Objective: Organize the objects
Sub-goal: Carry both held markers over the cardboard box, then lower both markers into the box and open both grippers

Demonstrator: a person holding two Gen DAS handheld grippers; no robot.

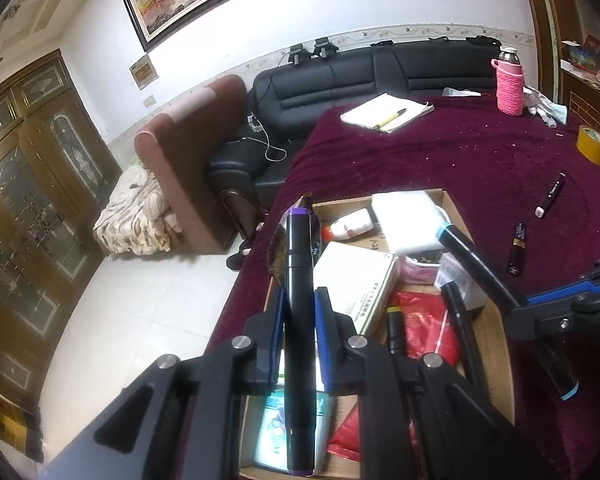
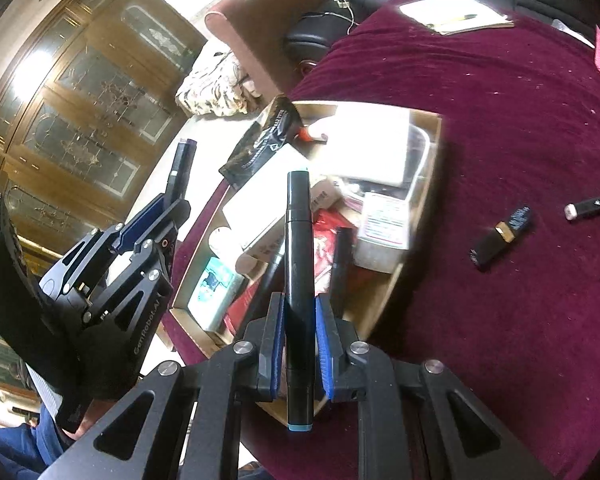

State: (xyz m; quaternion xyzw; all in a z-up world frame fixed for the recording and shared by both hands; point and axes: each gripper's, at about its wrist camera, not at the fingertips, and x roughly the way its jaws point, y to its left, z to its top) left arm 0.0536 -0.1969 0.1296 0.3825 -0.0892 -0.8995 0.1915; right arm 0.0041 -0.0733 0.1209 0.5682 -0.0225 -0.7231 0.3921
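Note:
My left gripper (image 1: 300, 300) is shut on a black marker with purple ends (image 1: 299, 280), held above the near left part of a cardboard box (image 1: 496, 344). My right gripper (image 2: 299, 308) is shut on a black marker with teal ends (image 2: 299, 240), held over the same box (image 2: 424, 184). The teal marker (image 1: 480, 264) and the right gripper also show in the left wrist view; the left gripper (image 2: 172, 204) with the purple marker (image 2: 182, 168) shows in the right wrist view. The box holds white cartons, a red packet, a small bottle and black pens.
The box sits on a maroon tablecloth (image 1: 460, 160). On the cloth to its right lie a pink-capped marker (image 1: 550, 194) and a dark lipstick tube (image 1: 516, 250). Farther off are a yellow tape roll (image 1: 594, 144), a pink-sleeved bottle (image 1: 510, 82) and a notepad with a pen (image 1: 388, 112). A black sofa stands behind.

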